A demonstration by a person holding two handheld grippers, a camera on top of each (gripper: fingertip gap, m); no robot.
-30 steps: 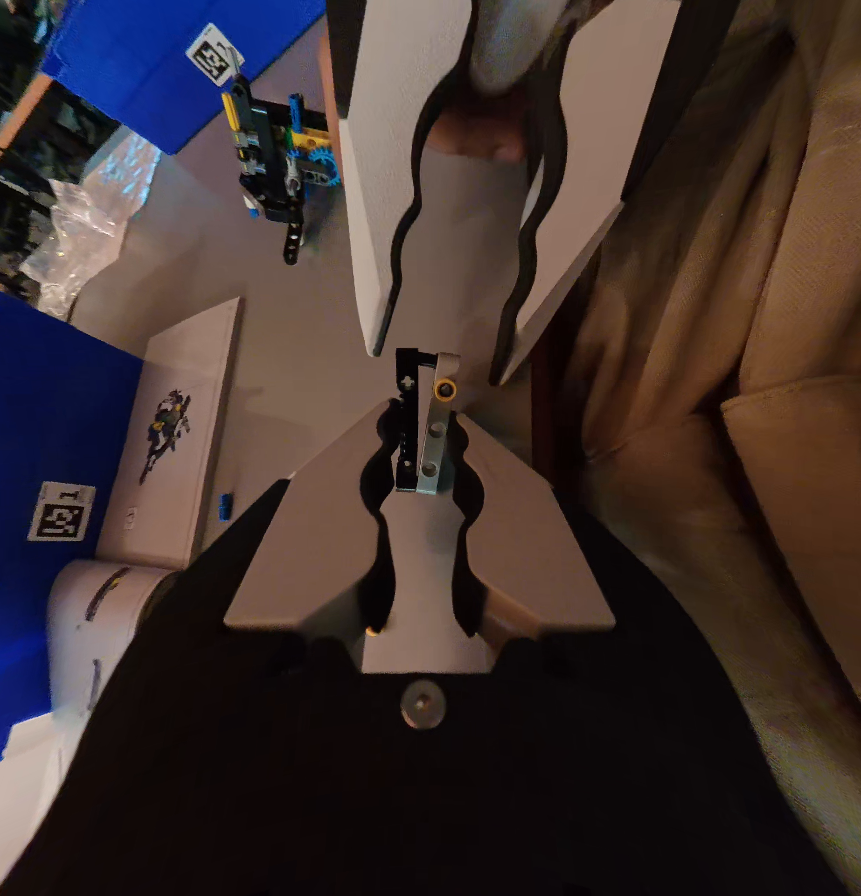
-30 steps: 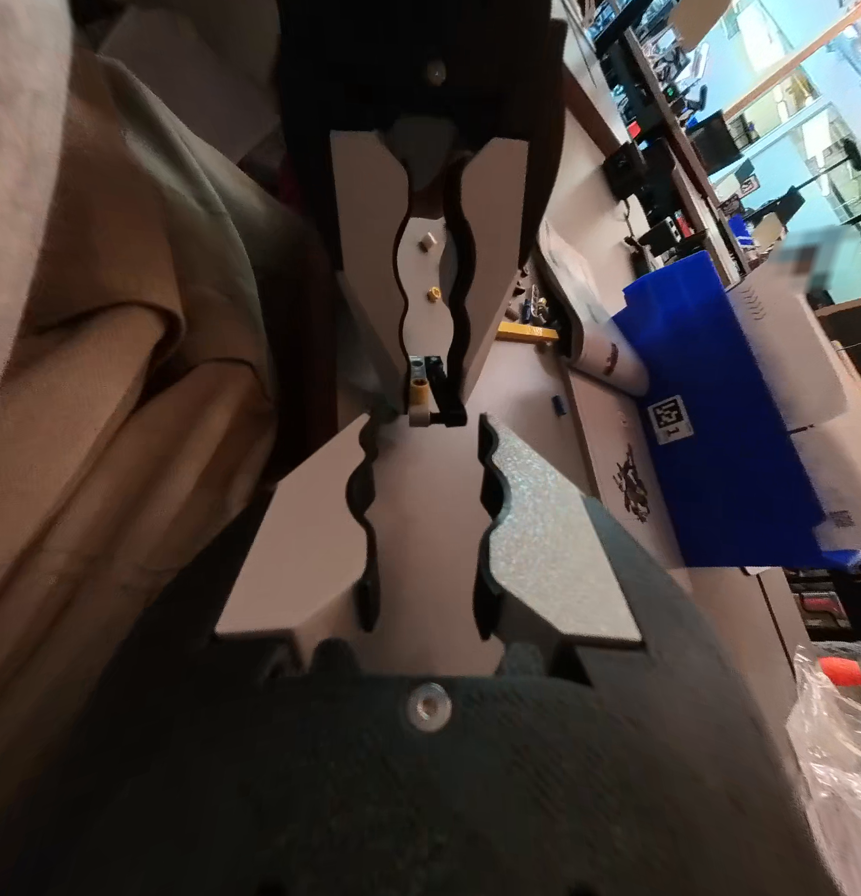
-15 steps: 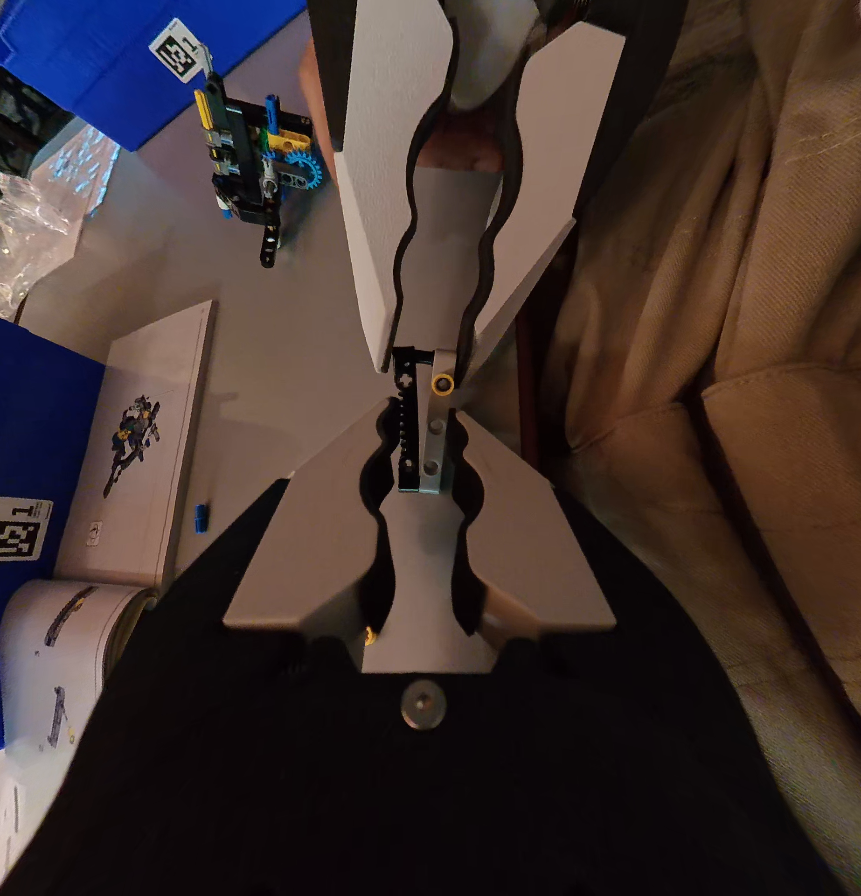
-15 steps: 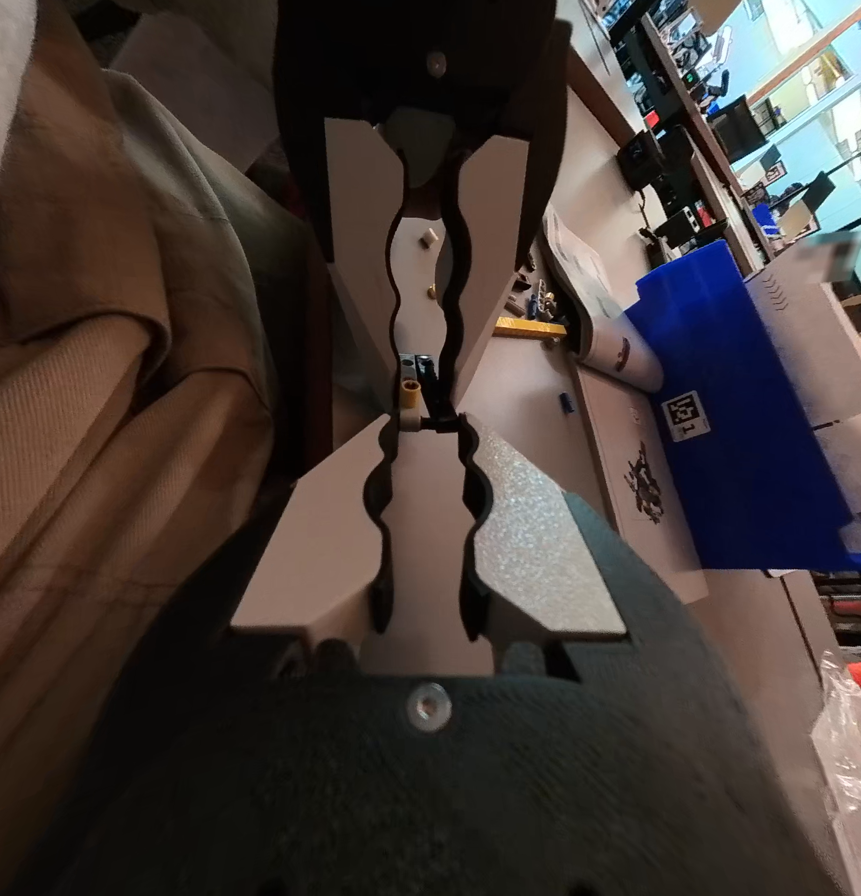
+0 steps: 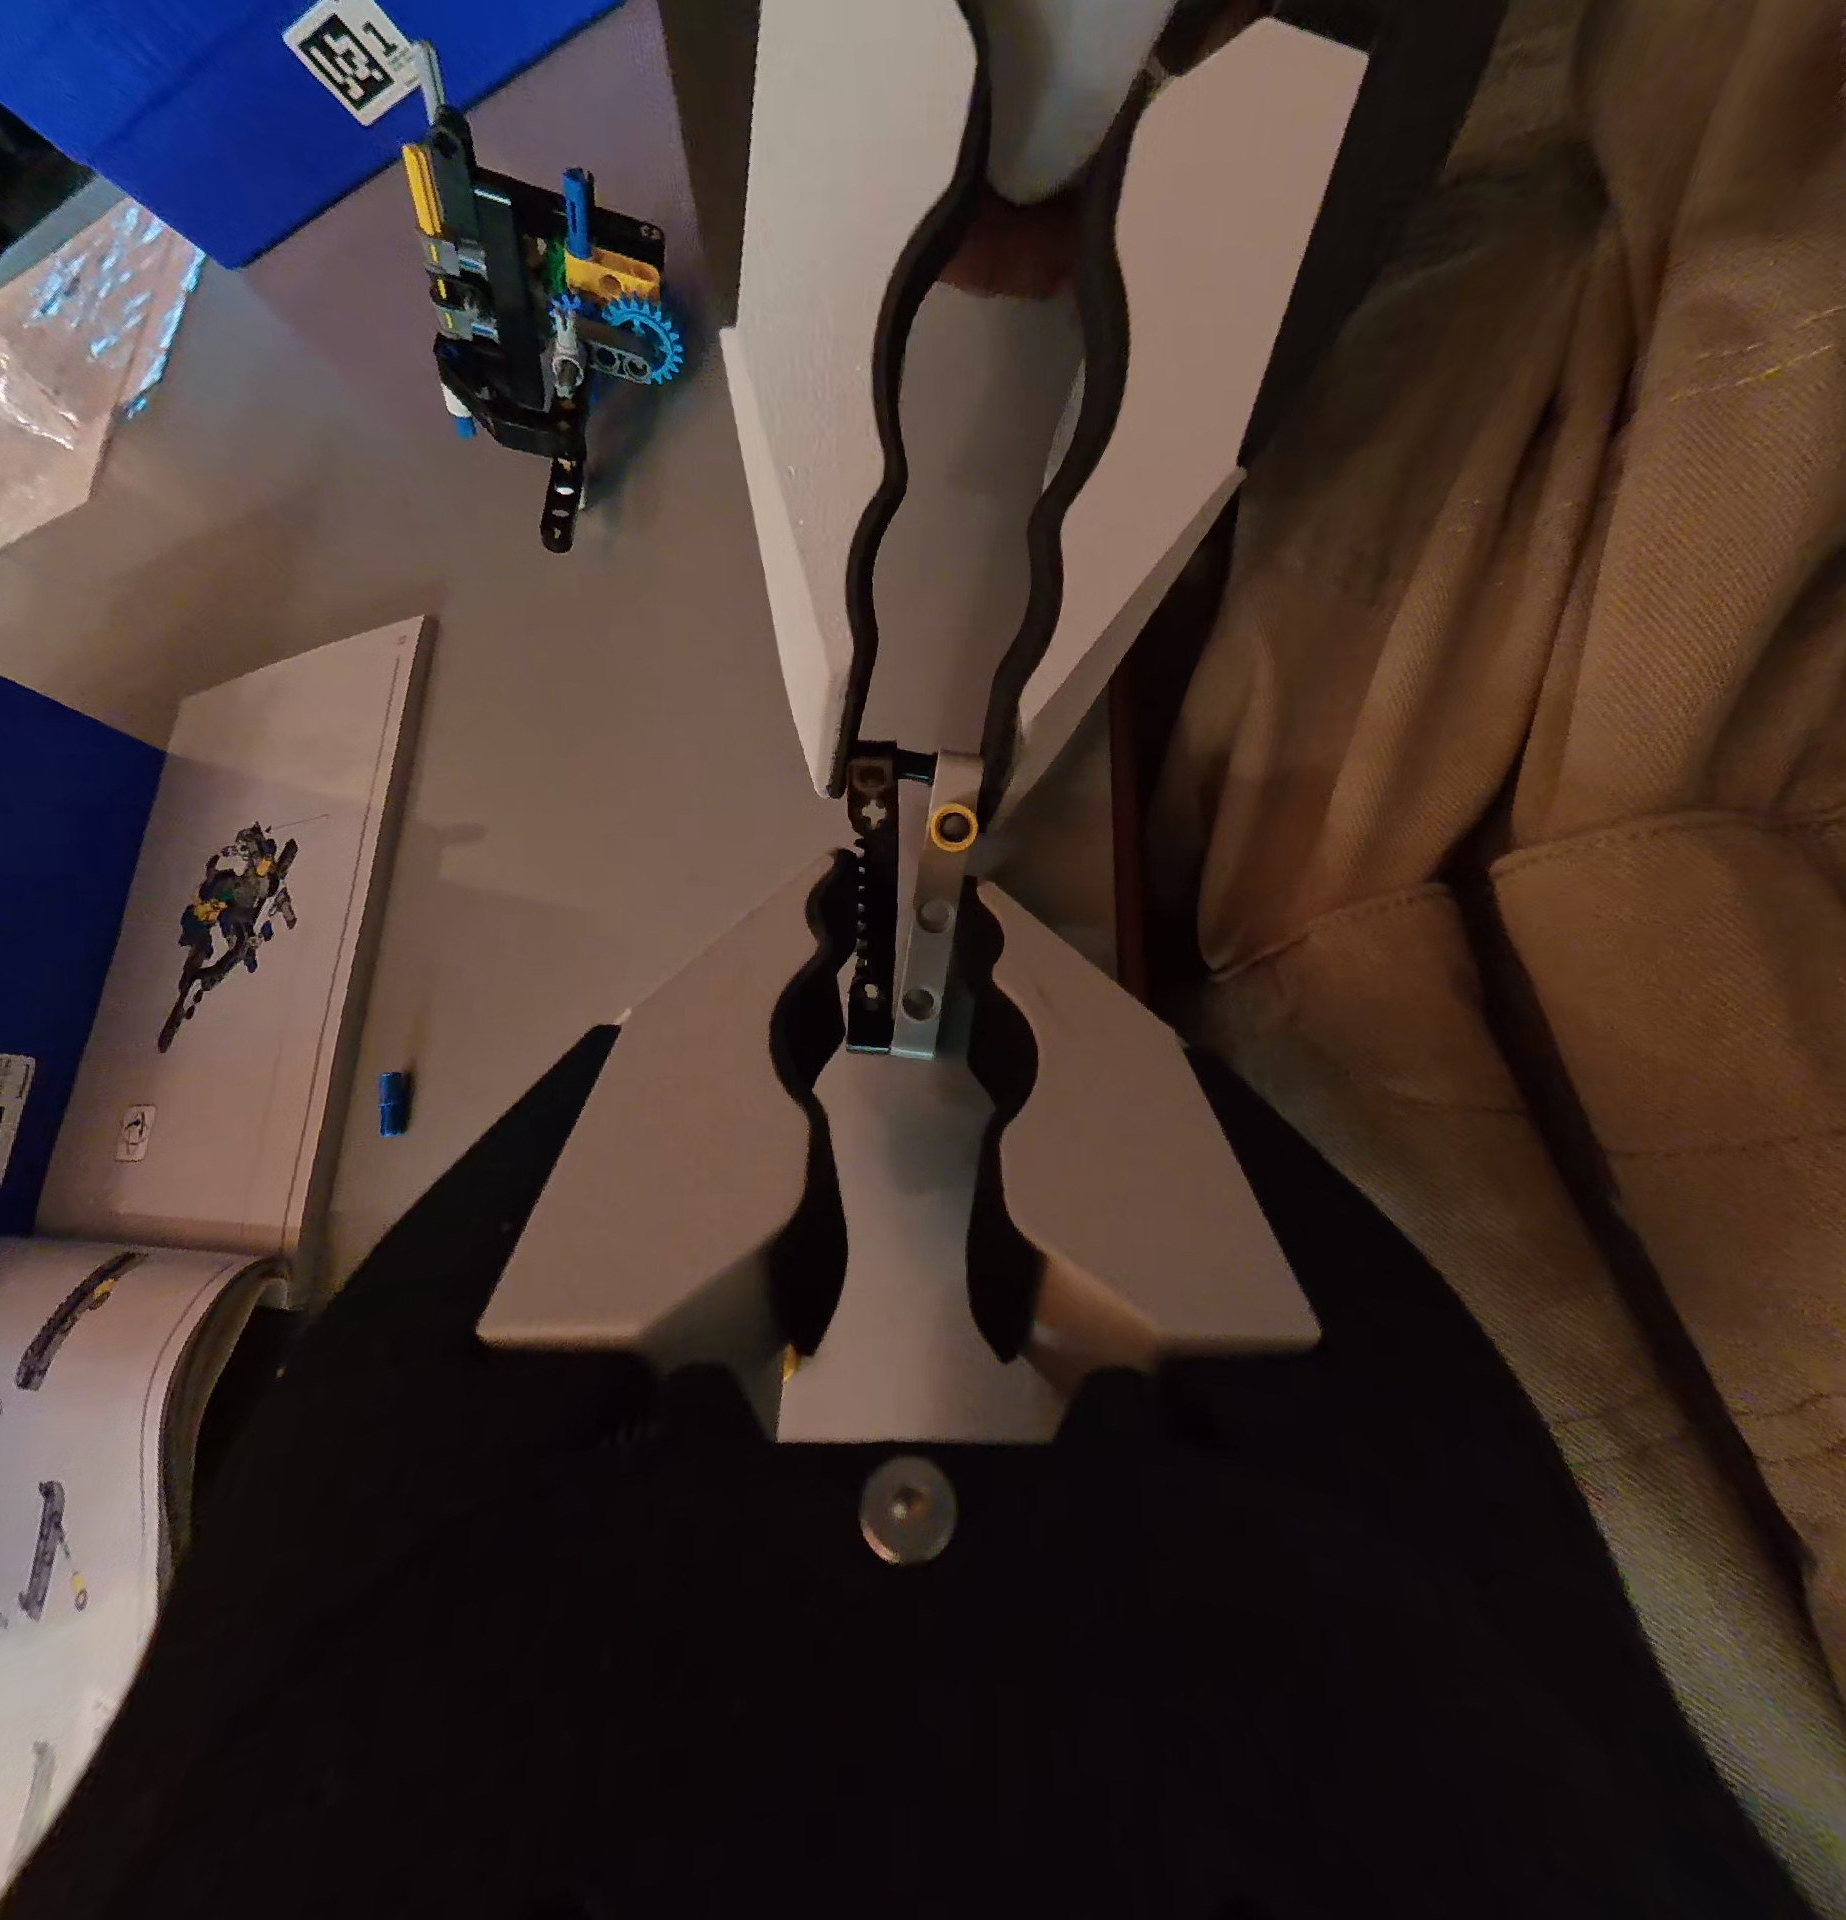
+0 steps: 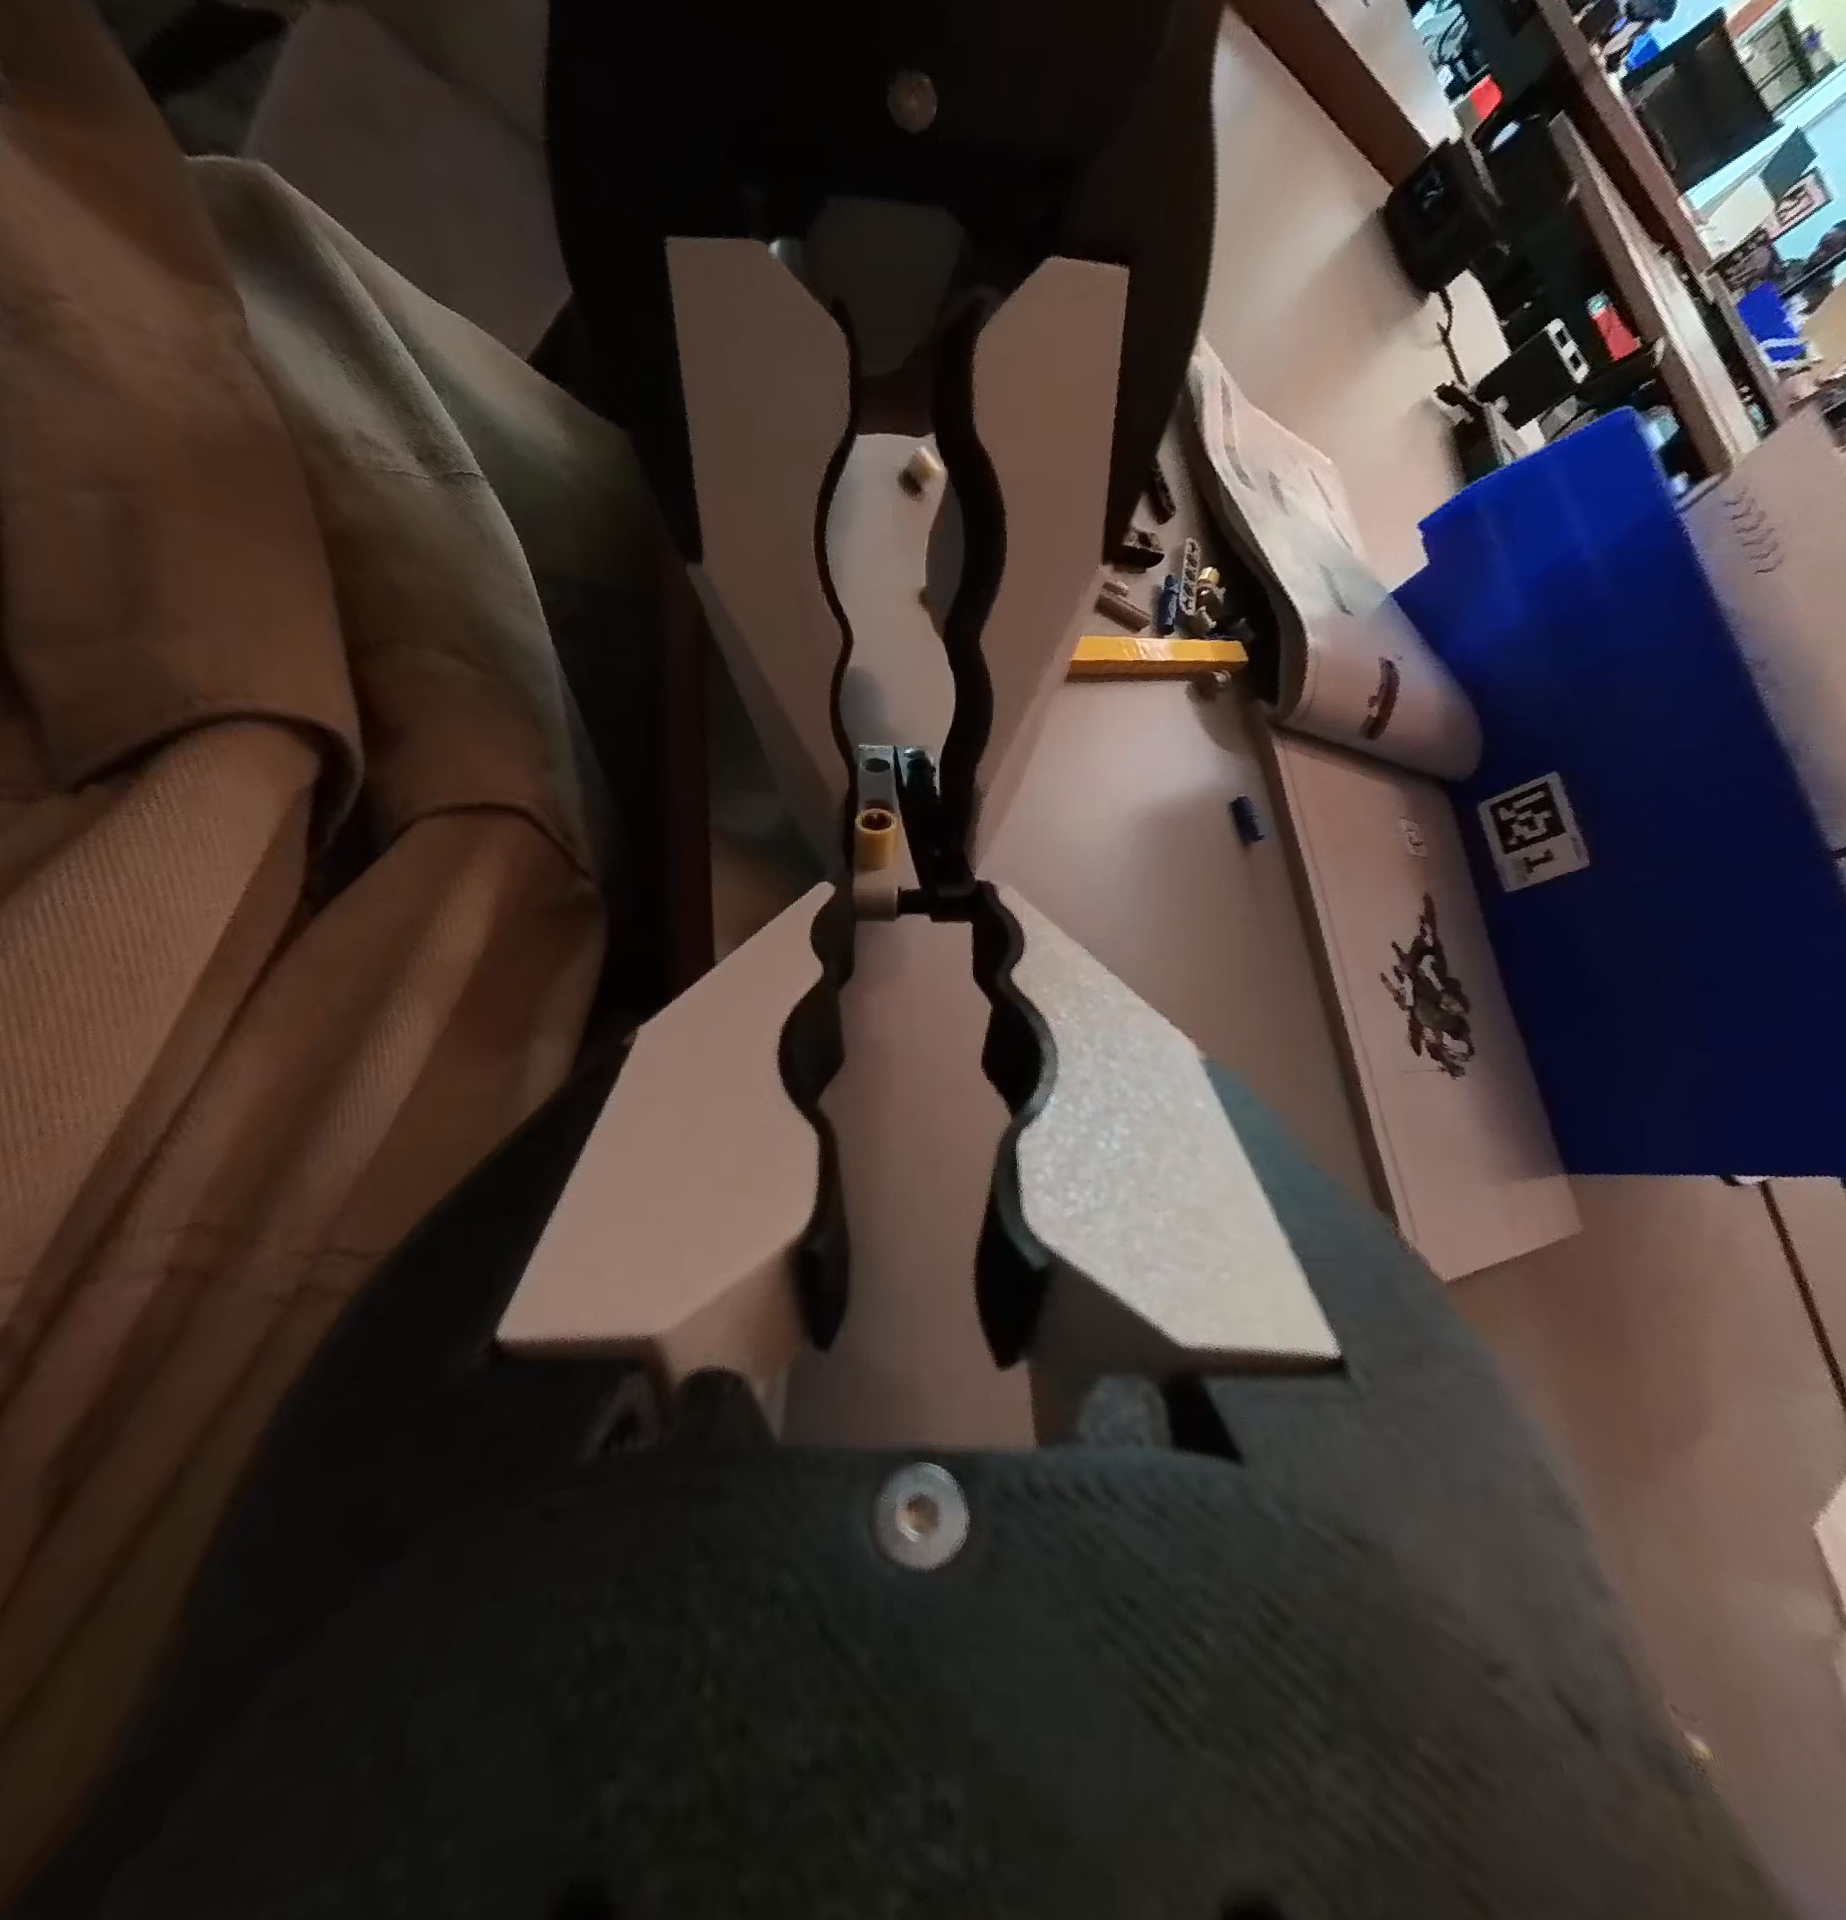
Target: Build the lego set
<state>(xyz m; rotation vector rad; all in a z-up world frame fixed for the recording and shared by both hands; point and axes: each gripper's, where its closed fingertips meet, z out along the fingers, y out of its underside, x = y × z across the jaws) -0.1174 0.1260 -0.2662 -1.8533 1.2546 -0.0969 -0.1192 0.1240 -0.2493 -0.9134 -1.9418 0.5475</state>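
Observation:
A small lego assembly, a black toothed beam beside a grey beam with a yellow pin, is held in the air. My left gripper is shut on its lower half. My right gripper comes in from the top, tip to tip with the left, and its jaws press the assembly's upper end from both sides. In the right wrist view the right gripper is closed on the grey beam end and a black cross pin. There the left gripper hangs from the top, holding the assembly.
A partly built lego model stands on the grey table near a blue bin. A white box, an open instruction booklet and a loose blue pin lie left. A yellow beam and loose parts lie farther off. A person's beige clothing is close.
My right gripper has moved in toward the left gripper and its jaws have narrowed from open onto the free end of the assembly. The left gripper has kept its hold.

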